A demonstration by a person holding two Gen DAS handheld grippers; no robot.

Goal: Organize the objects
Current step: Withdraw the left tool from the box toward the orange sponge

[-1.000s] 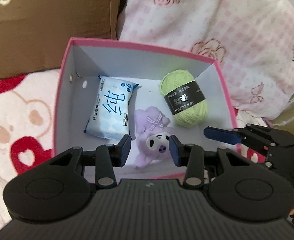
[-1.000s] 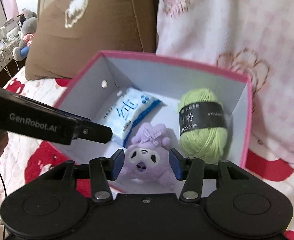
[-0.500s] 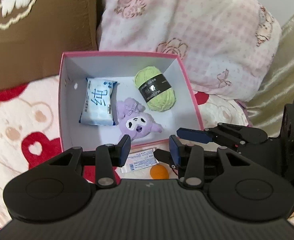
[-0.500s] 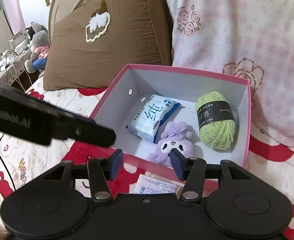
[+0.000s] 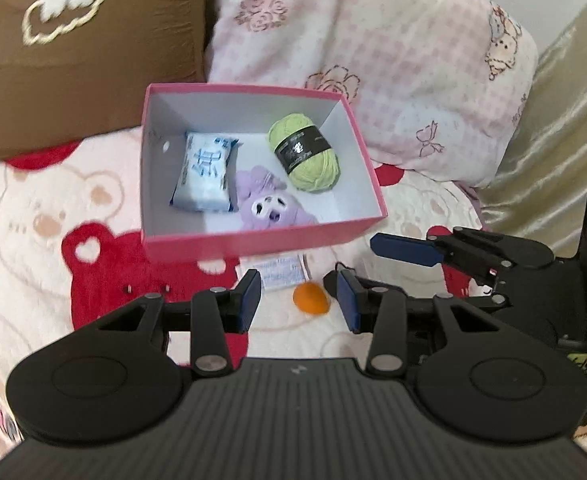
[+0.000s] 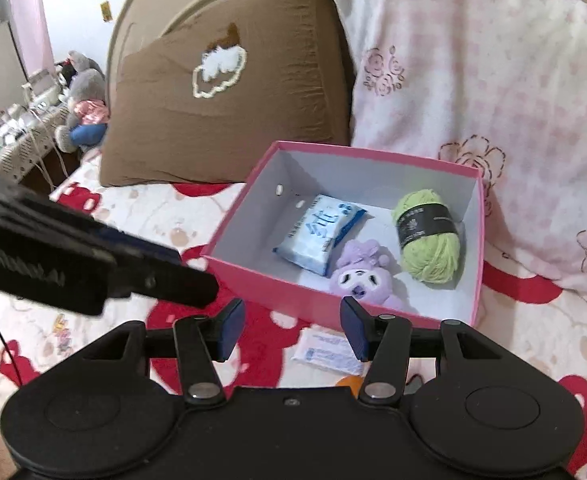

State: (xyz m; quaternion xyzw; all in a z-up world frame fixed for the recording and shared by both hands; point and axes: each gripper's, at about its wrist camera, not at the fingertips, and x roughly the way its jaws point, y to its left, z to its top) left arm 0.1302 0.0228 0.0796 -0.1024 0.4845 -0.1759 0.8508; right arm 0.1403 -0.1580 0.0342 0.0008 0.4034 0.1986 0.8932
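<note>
A pink box [image 5: 253, 240] with white inner walls sits on the bed and holds a blue tissue pack [image 5: 207, 172], a purple plush [image 5: 271, 208] and a green yarn ball [image 5: 305, 156]. In front of the box lie a small flat packet [image 5: 283, 274] and a little orange ball [image 5: 311, 298]. My left gripper [image 5: 298, 298] hovers above them, open and holding nothing. My right gripper [image 6: 293, 328] is open too, above the box's [image 6: 277, 292] near wall. Its view shows the tissue pack [image 6: 317, 236], plush [image 6: 361, 276], yarn [image 6: 429, 236] and packet [image 6: 327, 354].
A brown cushion [image 6: 221, 112] and a pink checked pillow [image 6: 473, 92] lean behind the box. The bedspread [image 5: 53, 216] is cream with red bears. Golden fabric [image 5: 565, 128] rises at the right. A bedside shelf with plush toys [image 6: 81, 112] stands far left.
Both grippers have drawn back and upward from the box, which now looks smaller. The packet and the orange ball have come into view in front of it. The plush stays in the box.
</note>
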